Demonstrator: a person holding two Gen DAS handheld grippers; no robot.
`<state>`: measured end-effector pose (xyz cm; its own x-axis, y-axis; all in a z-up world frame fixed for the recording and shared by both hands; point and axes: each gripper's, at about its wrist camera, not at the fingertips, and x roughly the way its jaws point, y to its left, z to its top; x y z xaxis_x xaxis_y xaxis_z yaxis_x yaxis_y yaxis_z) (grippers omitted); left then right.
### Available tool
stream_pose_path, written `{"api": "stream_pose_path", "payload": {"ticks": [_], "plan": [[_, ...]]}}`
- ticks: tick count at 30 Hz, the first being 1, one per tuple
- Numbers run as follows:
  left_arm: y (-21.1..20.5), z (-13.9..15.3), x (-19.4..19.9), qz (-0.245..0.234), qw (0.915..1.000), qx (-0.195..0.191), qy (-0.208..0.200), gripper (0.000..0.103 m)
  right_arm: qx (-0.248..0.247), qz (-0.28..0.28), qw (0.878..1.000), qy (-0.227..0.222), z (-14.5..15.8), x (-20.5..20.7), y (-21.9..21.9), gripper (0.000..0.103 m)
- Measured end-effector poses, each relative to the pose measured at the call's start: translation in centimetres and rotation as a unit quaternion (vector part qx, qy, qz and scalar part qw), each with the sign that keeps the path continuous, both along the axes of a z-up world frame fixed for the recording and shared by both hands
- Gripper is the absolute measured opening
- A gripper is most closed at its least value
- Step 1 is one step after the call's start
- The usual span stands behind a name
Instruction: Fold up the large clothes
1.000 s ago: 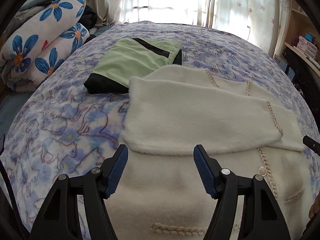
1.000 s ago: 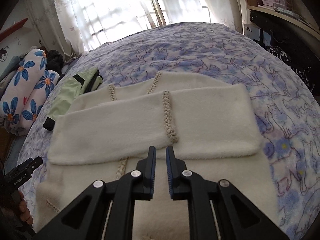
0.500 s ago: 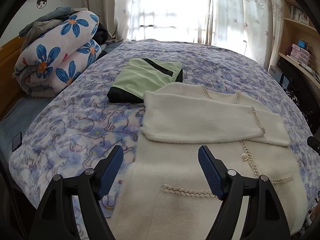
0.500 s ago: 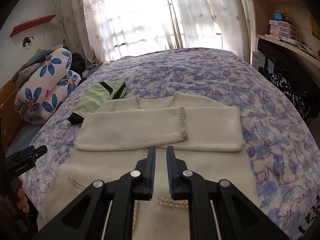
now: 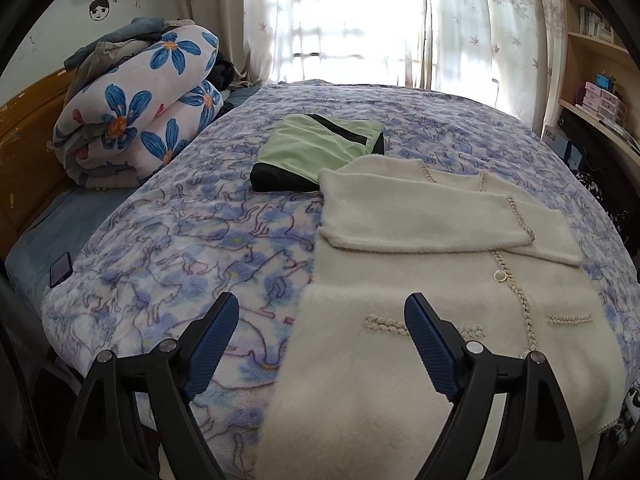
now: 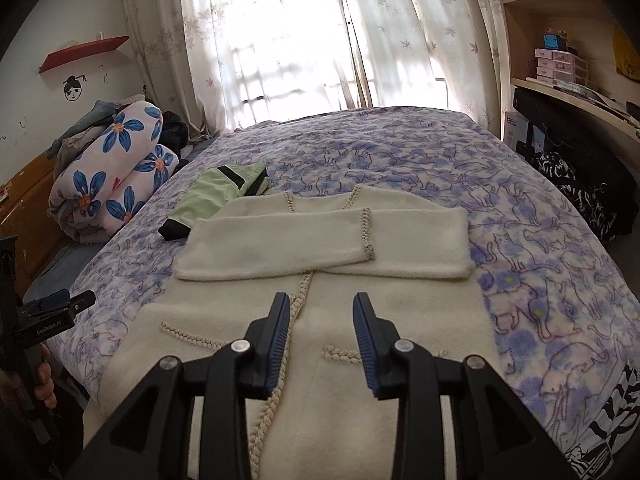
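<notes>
Here the cream cardigan (image 5: 440, 320) lies beneath both parted, empty grippers, left gripper (image 5: 322, 344) wider than right gripper (image 6: 321, 336).

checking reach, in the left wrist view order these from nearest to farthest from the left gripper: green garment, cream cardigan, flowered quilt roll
1. cream cardigan, right under the left gripper
2. green garment, folded just beyond the cardigan
3. flowered quilt roll, far left by the headboard

Both tongs (image 5: 322, 340) (image 6: 321, 330) open — empty.
</notes>
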<state>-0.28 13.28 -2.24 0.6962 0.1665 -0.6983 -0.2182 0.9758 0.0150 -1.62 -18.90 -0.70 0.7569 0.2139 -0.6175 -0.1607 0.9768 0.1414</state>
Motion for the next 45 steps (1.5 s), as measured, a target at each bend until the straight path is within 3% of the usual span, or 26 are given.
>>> {"api": "stream_pose_path", "payload": {"ticks": [7, 21, 29, 35, 45], "plan": [[0.5, -1.1, -1.8, -0.002, 0.9998, 0.011, 0.018, 0.085, 0.001, -0.016, 1.0, 0.015, -1.2, -1.8, -2.1, 0.033], [0.9, -7.0, -3.2, -0.04, 0.995, -0.039, 0.083, 0.085, 0.004, -0.028, 0.998, 0.061, -4.4, -3.4, -4.7, 0.033], [3.3, -11.6, -3.5, -0.066, 0.9815, -0.132, 0.123, 0.085, 0.003, -0.034, 0.993, 0.112, -7.5, -3.8, -7.0, 0.033], [5.6, -13.5, -4.1, -0.077, 0.9708, -0.195, 0.117, 0.085, 0.015, -0.053, 0.987, 0.15, -9.8, -4.7, -10.4, 0.033], [5.0, -14.2, -5.0, -0.139, 0.966, -0.179, 0.124, 0.086, 0.017, -0.059, 0.984, 0.168, -11.3, -6.7, -13.9, 0.033]]}}
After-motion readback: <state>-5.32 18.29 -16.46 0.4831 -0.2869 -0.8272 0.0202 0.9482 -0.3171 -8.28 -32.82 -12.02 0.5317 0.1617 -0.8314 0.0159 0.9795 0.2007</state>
